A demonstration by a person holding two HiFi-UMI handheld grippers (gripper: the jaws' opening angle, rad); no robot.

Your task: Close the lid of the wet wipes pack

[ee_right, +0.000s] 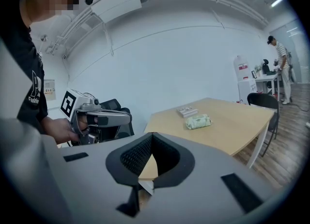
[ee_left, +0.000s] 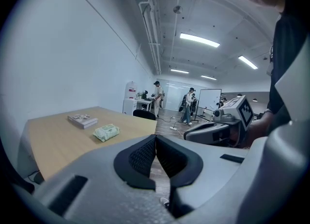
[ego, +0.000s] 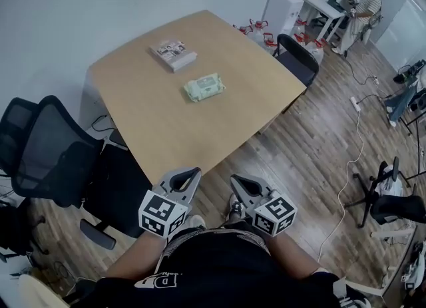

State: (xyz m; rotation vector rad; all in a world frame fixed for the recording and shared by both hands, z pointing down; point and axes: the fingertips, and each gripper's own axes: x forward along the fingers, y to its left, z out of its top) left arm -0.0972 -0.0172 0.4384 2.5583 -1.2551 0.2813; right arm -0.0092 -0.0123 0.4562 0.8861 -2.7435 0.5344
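Note:
The pale green wet wipes pack [ego: 204,88] lies flat near the middle of the wooden table [ego: 153,127]; its lid is too small to make out. It also shows as the wipes pack [ee_left: 106,132] in the left gripper view and the wipes pack [ee_right: 198,121] in the right gripper view. My left gripper [ego: 192,173] and right gripper [ego: 235,181] hang side by side close to my body, short of the table's near corner and far from the pack. The left gripper [ee_left: 156,138] is shut on nothing, and so is the right gripper [ee_right: 152,136].
A book [ego: 173,54] lies beyond the pack toward the far edge. A black mesh office chair [ego: 46,150] stands at the table's left, another chair [ego: 297,58] at its far right. Cables [ego: 353,160] and a stand [ego: 381,190] lie on the wood floor at right. A person [ego: 366,4] sits at a distant desk.

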